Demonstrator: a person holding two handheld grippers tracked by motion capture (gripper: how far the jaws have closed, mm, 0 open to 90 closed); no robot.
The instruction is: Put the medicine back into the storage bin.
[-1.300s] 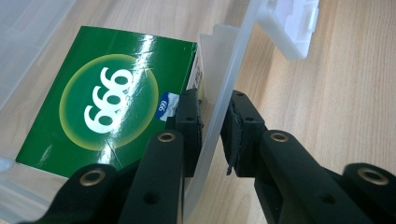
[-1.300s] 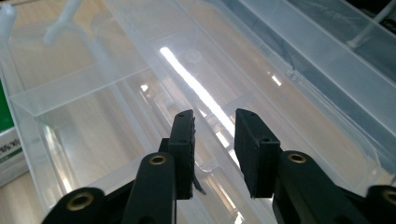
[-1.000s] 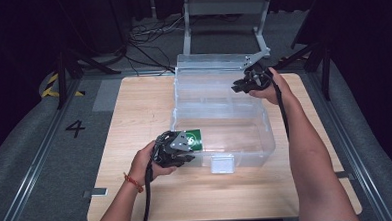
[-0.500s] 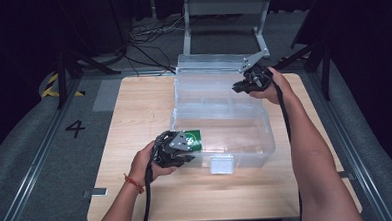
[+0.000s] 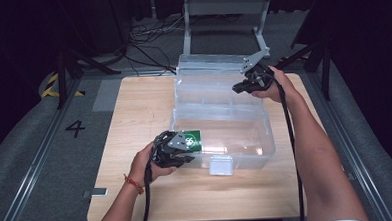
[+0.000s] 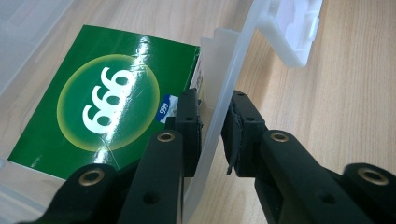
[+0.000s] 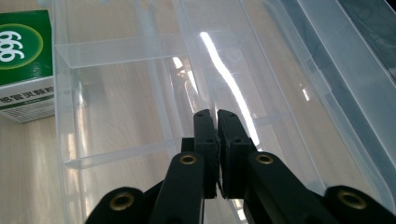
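The left gripper (image 6: pixel 212 123) clamps the near wall of the clear plastic compartment box (image 5: pixel 245 138) on the wooden table (image 5: pixel 134 108), beside the green cardboard carton (image 6: pixel 102 105) inside its near-left corner. The right gripper (image 7: pixel 216 123), jaws just closed together on nothing, hovers above the box's far side.

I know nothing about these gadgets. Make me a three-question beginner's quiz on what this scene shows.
1. True or false: the left hand-held gripper clamps the clear box's wall.
2. The green carton lies: A) inside the clear box B) on the floor C) on the lid.
3. What number is printed on the carton?

Key: 1 true. 2 A. 3: 999, seen upside down in the left gripper view.
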